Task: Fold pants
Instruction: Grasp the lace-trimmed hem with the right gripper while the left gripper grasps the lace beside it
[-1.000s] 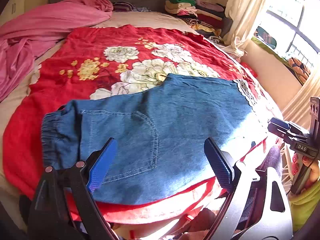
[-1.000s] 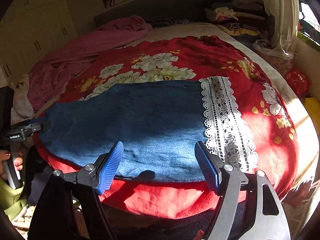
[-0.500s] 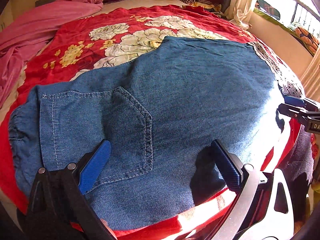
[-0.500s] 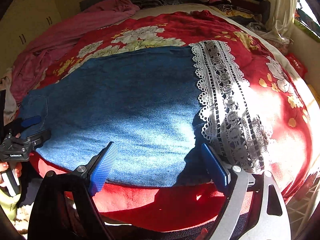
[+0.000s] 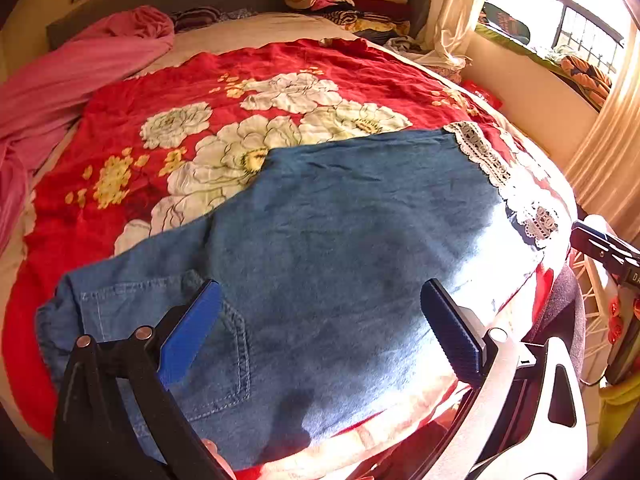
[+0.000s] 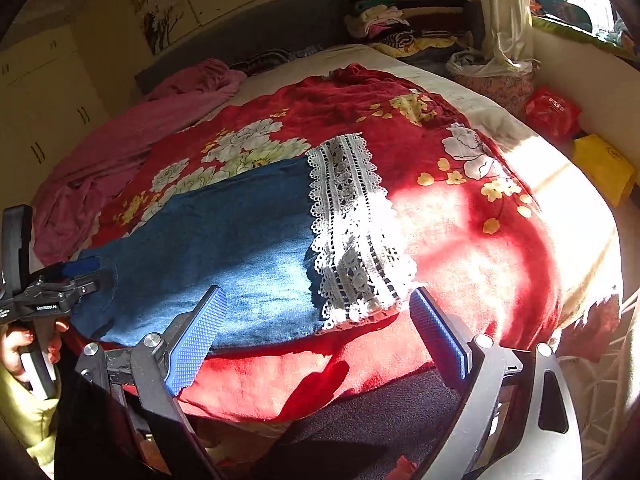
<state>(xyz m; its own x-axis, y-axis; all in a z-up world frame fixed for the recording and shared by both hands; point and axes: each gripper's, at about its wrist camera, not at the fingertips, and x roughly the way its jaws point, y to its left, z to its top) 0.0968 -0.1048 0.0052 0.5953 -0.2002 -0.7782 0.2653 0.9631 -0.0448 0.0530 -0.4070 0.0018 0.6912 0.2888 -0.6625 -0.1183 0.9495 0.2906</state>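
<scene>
While both grippers hang spread wide with nothing in them, the pants sit flat on the bed.

Left gripper (image 5: 320, 320) is fully released over the pocket end, and the right gripper (image 6: 316, 320) has jaws opening by the lace cuff (image 6: 352, 232), nothing between them. Compared with half a second back, both have pulled away toward the near edge, so the denim pants (image 5: 340, 240) lie free on the red floral blanket (image 5: 120, 128). Looks like one fold just got laid down, next grab pending.
</scene>
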